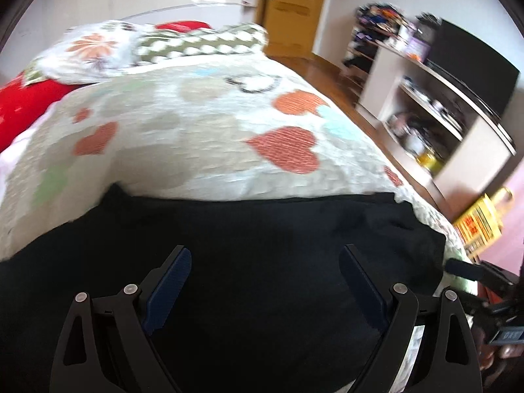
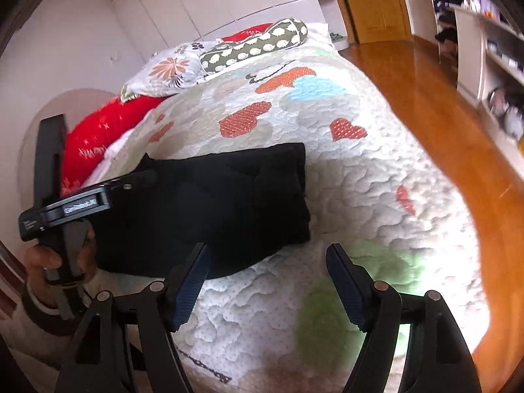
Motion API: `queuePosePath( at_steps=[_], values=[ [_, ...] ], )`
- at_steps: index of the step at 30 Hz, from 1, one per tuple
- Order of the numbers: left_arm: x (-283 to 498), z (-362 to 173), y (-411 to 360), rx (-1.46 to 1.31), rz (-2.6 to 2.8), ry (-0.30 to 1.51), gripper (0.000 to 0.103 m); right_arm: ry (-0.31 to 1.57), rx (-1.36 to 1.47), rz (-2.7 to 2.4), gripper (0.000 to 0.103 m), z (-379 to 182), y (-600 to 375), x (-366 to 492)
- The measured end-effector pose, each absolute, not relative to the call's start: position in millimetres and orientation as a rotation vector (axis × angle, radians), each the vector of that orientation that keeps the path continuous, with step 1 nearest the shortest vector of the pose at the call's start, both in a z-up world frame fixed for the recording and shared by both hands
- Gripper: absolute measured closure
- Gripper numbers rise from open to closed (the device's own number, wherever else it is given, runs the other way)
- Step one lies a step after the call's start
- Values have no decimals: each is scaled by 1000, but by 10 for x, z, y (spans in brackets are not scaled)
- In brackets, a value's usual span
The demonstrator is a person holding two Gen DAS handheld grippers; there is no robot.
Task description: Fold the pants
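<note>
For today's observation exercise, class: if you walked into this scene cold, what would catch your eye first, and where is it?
The black pants stand out first, a dark folded bundle on the pale heart-patterned quilt near the foot of the bed. Next come the two open tools: the left hand-held gripper poised over the pants, the right hand-held gripper over bare quilt beside them. Behind, a red blanket glows beside the pillows.

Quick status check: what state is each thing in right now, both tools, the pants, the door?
left tool: open, empty, above the pants
right tool: open, empty, over the bedspread beside the pants
black pants: folded into a compact stack, lying flat on the bedspread
wooden door: shut
</note>
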State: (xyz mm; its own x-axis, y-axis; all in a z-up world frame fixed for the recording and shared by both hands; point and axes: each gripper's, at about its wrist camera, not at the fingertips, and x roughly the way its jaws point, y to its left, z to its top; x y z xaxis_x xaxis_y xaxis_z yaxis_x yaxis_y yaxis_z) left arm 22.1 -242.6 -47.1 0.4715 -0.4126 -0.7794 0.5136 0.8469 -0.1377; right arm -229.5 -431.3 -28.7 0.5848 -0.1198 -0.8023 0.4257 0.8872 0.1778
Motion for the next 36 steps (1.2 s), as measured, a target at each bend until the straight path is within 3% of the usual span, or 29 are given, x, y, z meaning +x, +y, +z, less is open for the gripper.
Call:
queuePosePath(
  at_steps=[12,23,28,31,32,33,35,36],
  values=[
    [660,-848,-3349,399,-614,900,9,864,377,-297,24,-430,-4330,-2144],
    [709,-871,-3520,385,-761,927,11,828,355,-318,19,-513,-4324,-2060],
    [825,-1005,-3645,395,-799,945,10,719,383,-320,20,-608,-4372,-2079],
    [871,-1030,-3655,369,-800,950,14,737,362,-325,51,-627,-4373,-2000],
    [877,-1028,-3652,363,-801,948,19,729,387,-316,68,-622,-4406,-2000],
    [879,-1018,-3644,352,-796,946,22,726,431,-286,74,-621,-4454,-1990],
    [889,-947,-3573,318,-787,955,41,732,456,-267,78,-576,-4470,-1938],
    [888,-898,-3514,296,-786,965,43,730,441,-264,79,-526,-4436,-1912]
  ],
)
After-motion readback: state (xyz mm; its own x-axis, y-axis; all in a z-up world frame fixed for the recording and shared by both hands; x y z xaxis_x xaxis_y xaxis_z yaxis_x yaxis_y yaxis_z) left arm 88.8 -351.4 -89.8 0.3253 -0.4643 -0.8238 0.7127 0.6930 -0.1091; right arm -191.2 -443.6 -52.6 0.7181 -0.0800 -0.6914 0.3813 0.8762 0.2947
